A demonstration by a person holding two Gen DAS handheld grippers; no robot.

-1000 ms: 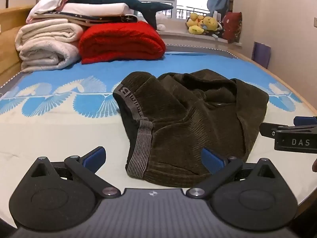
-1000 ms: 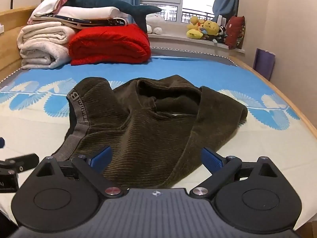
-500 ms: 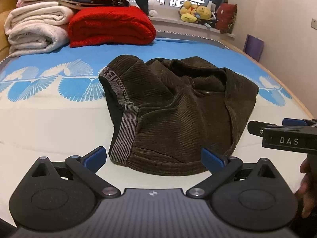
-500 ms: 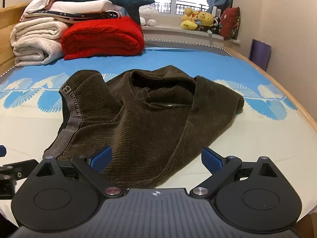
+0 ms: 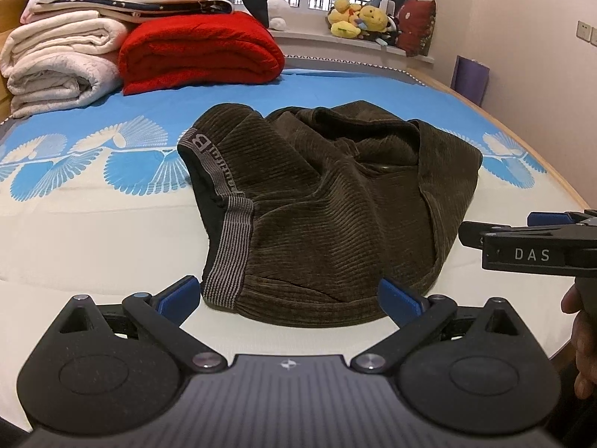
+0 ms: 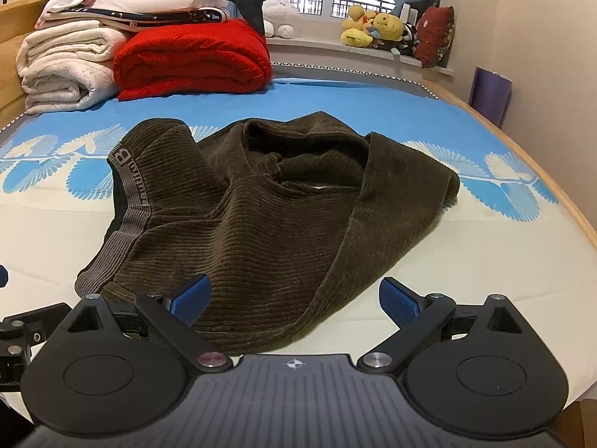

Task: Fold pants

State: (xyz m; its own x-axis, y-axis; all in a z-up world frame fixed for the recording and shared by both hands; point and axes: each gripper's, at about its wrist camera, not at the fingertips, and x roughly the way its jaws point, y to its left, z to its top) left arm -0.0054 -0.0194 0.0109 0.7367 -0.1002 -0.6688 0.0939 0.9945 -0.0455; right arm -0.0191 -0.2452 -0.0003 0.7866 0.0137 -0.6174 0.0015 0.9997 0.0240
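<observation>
Dark olive corduroy pants (image 5: 335, 201) (image 6: 261, 216) lie crumpled in a heap on the bed, their grey striped waistband (image 5: 227, 224) (image 6: 130, 201) on the left side. My left gripper (image 5: 289, 296) stands open just in front of the heap's near edge, with nothing between its blue pads. My right gripper (image 6: 294, 298) is open too, its left pad hovering over the near hem of the pants. In the left wrist view the right gripper (image 5: 522, 239) shows side-on at the right edge, held by a hand (image 5: 582, 336).
The bed (image 5: 93, 231) has a cream and blue patterned sheet. Folded white blankets (image 5: 63, 63) and a red blanket (image 5: 201, 52) are stacked at the far left. Plush toys (image 5: 358, 18) sit on the window sill. A wooden bed edge (image 6: 552, 186) runs along the right.
Both grippers have moved slightly nearer to the pants and the views tilted a little; the pants have not moved. Both grippers stayed open.
</observation>
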